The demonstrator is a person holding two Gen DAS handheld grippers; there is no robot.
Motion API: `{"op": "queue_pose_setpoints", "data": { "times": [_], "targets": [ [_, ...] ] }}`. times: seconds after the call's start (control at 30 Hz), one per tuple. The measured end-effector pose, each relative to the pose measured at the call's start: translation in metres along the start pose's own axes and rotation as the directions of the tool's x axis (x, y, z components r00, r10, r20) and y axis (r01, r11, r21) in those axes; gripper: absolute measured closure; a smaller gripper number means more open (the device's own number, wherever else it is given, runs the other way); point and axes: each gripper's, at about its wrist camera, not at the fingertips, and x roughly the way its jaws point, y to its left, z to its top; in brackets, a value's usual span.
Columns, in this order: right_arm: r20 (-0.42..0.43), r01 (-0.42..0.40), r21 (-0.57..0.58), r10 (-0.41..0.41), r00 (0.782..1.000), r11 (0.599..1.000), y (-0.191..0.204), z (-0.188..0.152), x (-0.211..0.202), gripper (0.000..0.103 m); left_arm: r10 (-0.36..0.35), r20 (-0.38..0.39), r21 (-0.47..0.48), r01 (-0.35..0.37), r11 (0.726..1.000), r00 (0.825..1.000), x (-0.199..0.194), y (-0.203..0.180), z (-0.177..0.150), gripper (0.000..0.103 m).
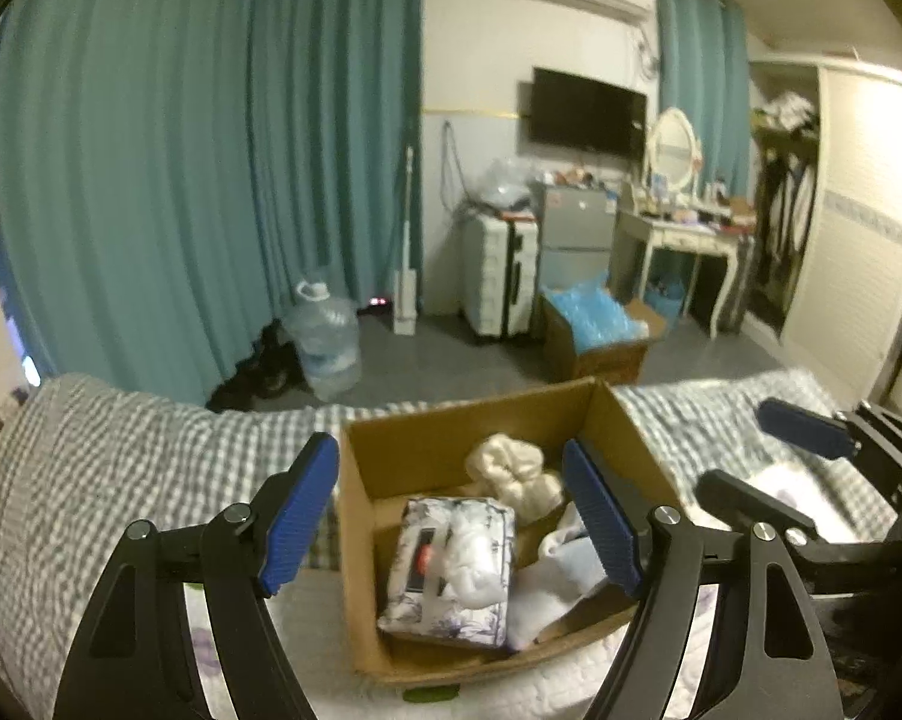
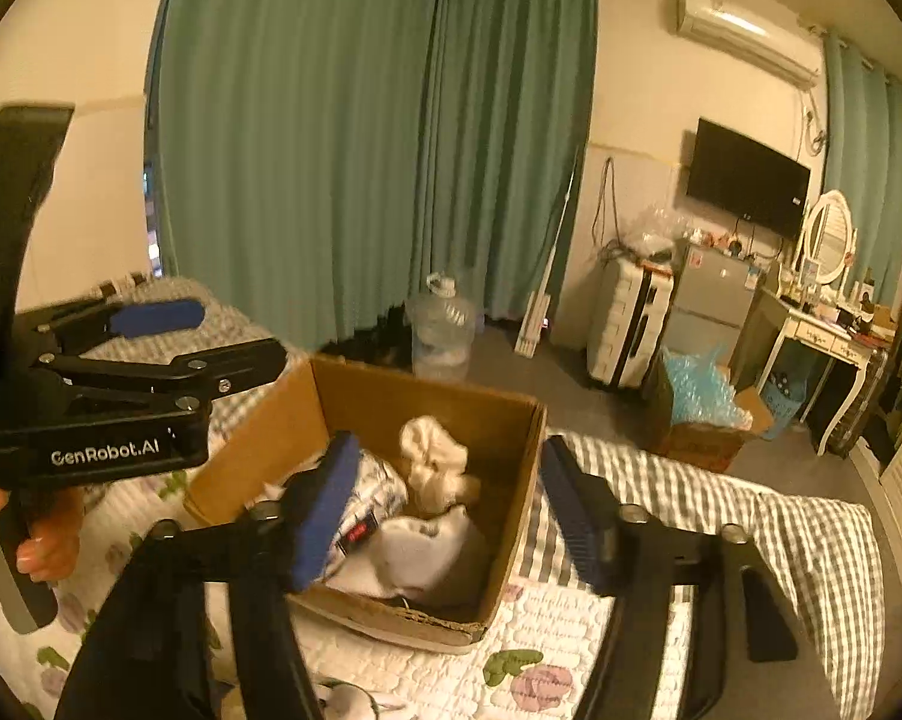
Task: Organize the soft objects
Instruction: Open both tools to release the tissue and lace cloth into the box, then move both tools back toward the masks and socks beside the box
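Observation:
An open cardboard box [image 1: 390, 450] [image 2: 366, 396] sits on the bed. Inside lie a cream plush item [image 1: 514, 468] [image 2: 432, 462], a floral tissue pack [image 1: 451, 570] [image 2: 375, 489] and a white cloth [image 1: 565, 576] [image 2: 420, 552]. My left gripper [image 1: 451, 516] is open and empty, hovering over the box; it also shows at the left of the right wrist view [image 2: 210, 336]. My right gripper [image 2: 444, 510] is open and empty above the box's near side; it shows at the right of the left wrist view [image 1: 757, 450].
The bed has a checked blanket [image 1: 120, 468] [image 2: 751, 516] and a floral quilt [image 2: 535, 672]. Beyond the bed: a water jug [image 1: 324, 342], suitcase [image 1: 499, 276], a box of blue plastic [image 1: 601, 330], dressing table [image 1: 685, 234] and teal curtains [image 1: 210, 150].

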Motion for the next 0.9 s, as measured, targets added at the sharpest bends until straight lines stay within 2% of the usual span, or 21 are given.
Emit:
{"op": "queue_pose_setpoints", "data": {
  "times": [0.1, 0.17, 0.27, 0.3, 0.4, 0.57, 0.67, 0.9],
  "targets": [
    [0.031, -0.004, 0.004, 0.004, 1.0, 1.0, 0.002, 0.009, -0.019, 0.033, 0.034, 0.031, -0.026, -0.034, 0.999, 0.999, -0.015, 0.007, 0.005, 0.025],
    [0.053, -0.005, 0.007, 0.005, 0.999, 1.0, 0.003, 0.014, -0.031, 0.026, 0.05, 0.061, -0.029, -0.048, 0.998, 0.997, -0.028, 0.01, 0.009, 0.024],
    [0.089, -0.007, 0.016, 0.005, 0.996, 1.0, 0.004, 0.02, -0.049, 0.017, 0.062, 0.102, -0.044, -0.058, 0.997, 0.993, -0.047, 0.016, 0.01, 0.009],
    [0.098, -0.008, 0.019, 0.006, 0.995, 1.0, 0.004, 0.022, -0.054, 0.016, 0.066, 0.117, -0.053, -0.061, 0.997, 0.991, -0.053, 0.019, 0.01, 0.007],
    [0.123, -0.006, 0.026, 0.003, 0.992, 1.0, 0.007, 0.027, -0.069, 0.009, 0.085, 0.173, -0.067, -0.074, 0.995, 0.981, -0.074, 0.021, 0.011, 0.007],
    [0.141, -0.006, 0.026, 0.002, 0.99, 1.0, 0.01, 0.026, -0.09, 0.0, 0.075, 0.204, -0.069, -0.063, 0.996, 0.976, -0.096, 0.022, 0.009, 0.007],
    [0.136, -0.005, 0.022, 0.002, 0.991, 1.0, 0.014, 0.023, -0.099, 0.0, 0.074, 0.226, -0.087, -0.055, 0.995, 0.971, -0.107, 0.025, 0.004, 0.007],
    [0.126, -0.018, 0.008, 0.017, 0.992, 1.0, 0.019, 0.014, -0.107, 0.0, 0.116, 0.283, -0.07, -0.1, 0.993, 0.952, -0.118, 0.028, -0.011, 0.007]
  ]
}}
